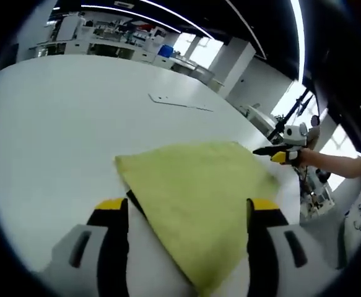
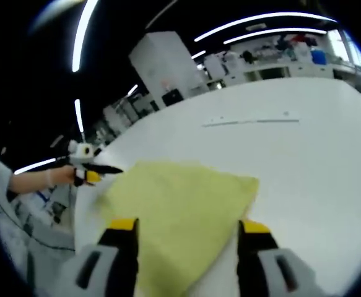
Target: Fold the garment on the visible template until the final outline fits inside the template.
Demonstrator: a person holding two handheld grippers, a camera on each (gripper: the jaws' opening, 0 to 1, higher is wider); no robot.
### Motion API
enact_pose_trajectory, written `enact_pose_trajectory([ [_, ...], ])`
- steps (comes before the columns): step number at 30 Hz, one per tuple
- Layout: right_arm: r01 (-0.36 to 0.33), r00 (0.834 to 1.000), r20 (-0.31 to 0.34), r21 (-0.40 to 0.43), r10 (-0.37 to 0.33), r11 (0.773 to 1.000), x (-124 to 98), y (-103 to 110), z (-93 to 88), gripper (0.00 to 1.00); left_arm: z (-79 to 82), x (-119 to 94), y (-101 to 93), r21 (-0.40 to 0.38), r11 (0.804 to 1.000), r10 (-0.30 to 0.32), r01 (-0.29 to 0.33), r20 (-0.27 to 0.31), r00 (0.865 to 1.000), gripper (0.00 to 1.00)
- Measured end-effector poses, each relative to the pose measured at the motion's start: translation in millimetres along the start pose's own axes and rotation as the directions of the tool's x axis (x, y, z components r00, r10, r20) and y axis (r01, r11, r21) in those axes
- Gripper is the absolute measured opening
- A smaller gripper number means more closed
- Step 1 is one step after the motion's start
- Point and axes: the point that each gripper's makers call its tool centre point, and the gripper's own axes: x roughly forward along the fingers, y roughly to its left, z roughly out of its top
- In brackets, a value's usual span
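Both pairs of jaws stand wide apart with nothing between the yellow-tipped fingers: the left gripper [image 1: 188,213] and the right gripper [image 2: 188,230] each hang over the flat yellow-green terry cloth garment [image 1: 200,198] [image 2: 179,207]. It lies folded on the broad white table [image 1: 75,124] [image 2: 304,136]. Beyond it runs the thin grey template outline [image 1: 180,103] [image 2: 251,121], apart from the cloth.

Ceiling strip lights [image 2: 273,18], bright windows [image 1: 199,49]

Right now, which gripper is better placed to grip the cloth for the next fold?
Left, by a little. The cloth runs deep between the open jaws of the left gripper, down to their base. The right gripper also straddles the cloth, open, so either could probably start.
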Motion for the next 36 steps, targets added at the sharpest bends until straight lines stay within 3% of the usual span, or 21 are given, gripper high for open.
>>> enact_pose_trajectory([
  [6,0.013,1.000,-0.006,-0.009,-0.013,1.000,-20.5,8.9,-18.7,0.59,-19.7,-15.3,-2.5,0.036,0.999,0.019,-0.018,-0.020,1.000,0.72],
  [23,0.011,0.999,-0.035,0.036,-0.010,0.999,-44.5,23.0,-62.7,0.46,-73.5,-41.9,-20.7,0.166,0.985,0.068,-0.049,-0.106,0.992,0.62],
  [28,0.008,0.999,-0.051,0.040,-0.006,0.999,-48.5,26.2,-72.4,0.40,-85.1,-49.0,-23.4,0.187,0.981,0.082,-0.058,-0.123,0.989,0.52],
  [36,-0.005,0.997,-0.083,0.055,0.010,0.998,-49.5,28.7,-84.3,0.22,-93.4,-49.2,-18.6,0.143,0.988,0.081,-0.064,-0.115,0.990,0.32],
])
